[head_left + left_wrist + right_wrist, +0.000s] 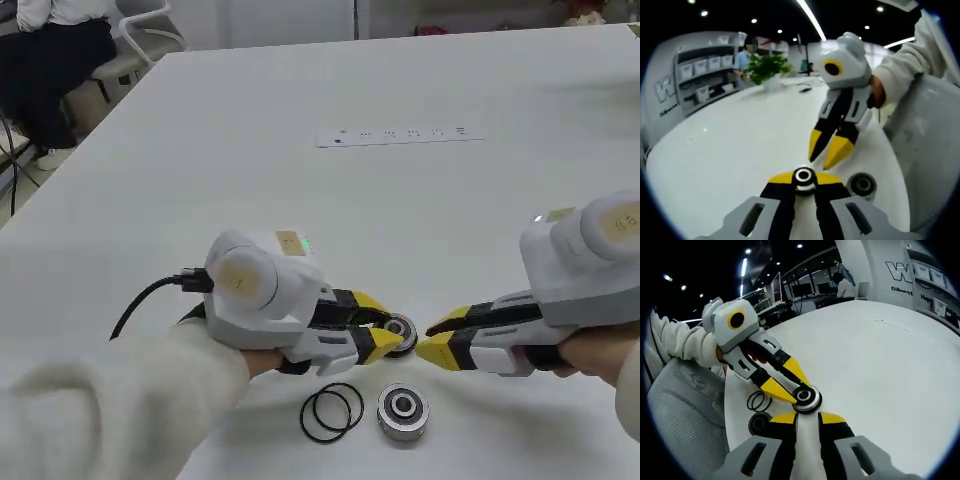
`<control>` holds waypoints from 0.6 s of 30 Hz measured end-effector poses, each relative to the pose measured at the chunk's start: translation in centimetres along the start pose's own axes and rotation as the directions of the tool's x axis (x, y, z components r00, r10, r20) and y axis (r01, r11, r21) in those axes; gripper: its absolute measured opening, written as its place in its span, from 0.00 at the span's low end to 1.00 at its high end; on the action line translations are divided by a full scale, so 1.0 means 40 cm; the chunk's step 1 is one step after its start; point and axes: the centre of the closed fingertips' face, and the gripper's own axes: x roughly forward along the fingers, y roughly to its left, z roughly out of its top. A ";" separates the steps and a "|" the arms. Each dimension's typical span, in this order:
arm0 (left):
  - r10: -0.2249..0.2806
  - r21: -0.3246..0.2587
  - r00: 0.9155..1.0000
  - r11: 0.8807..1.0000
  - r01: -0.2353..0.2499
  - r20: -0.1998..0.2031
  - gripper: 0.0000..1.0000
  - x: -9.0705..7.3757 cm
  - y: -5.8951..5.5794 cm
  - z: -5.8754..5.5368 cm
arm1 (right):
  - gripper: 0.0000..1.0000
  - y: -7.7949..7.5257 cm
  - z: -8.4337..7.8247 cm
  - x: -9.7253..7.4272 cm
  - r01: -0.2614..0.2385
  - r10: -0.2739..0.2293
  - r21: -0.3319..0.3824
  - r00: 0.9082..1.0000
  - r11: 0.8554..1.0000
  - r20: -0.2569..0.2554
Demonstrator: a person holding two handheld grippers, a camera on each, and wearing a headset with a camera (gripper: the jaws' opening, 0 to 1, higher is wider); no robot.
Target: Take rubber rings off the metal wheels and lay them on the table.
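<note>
L gripper (378, 326) clamps a metal wheel (402, 332) between its yellow tips; R gripper (427, 340), jaws a narrow gap apart & holding nothing, points at it from 3 o'clock; 2nd wheel (403, 410) lies on the table (300, 180) at 6 o'clock, near; two rubber rings (332, 411) overlap at its 9 o'clock.

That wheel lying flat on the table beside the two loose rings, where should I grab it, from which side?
Probably across the outer rim of the flat wheel, coming straight down from above: it lies face up, and the loose rings sit close on one side. The right gripper is open; the left gripper holds the second wheel.
</note>
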 end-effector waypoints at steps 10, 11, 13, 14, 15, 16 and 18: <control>-0.018 -0.036 1.000 0.999 0.018 0.000 0.14 -0.003 -0.015 -0.003 | 0.15 0.000 -0.004 0.008 0.000 0.000 -0.025 1.000 1.000 -0.001; -0.021 -0.036 1.000 0.999 0.021 0.000 0.14 -0.003 -0.018 -0.003 | 0.15 0.001 -0.004 0.009 -0.002 0.002 -0.026 1.000 1.000 -0.001; -0.023 -0.036 1.000 0.999 0.023 -0.002 0.14 -0.004 -0.021 -0.003 | 0.16 0.005 -0.009 0.012 -0.009 0.009 -0.034 1.000 0.999 -0.009; -0.027 -0.039 1.000 0.999 0.027 -0.003 0.14 -0.005 -0.024 -0.003 | 0.16 0.006 -0.011 0.013 -0.011 0.011 -0.037 1.000 0.999 -0.011; -0.030 -0.040 1.000 0.999 0.030 -0.002 0.14 -0.005 -0.026 -0.003 | 0.16 0.009 -0.013 0.014 -0.015 0.014 -0.038 1.000 0.999 -0.014; -0.030 -0.038 1.000 0.999 0.030 -0.001 0.14 -0.005 -0.028 -0.003 | 0.16 0.010 -0.013 0.015 -0.016 0.015 -0.038 1.000 0.999 -0.014; -0.031 -0.034 1.000 0.999 0.031 -0.002 0.14 -0.004 -0.029 -0.002 | 0.18 0.014 -0.013 0.016 -0.018 0.017 -0.044 1.000 0.999 -0.012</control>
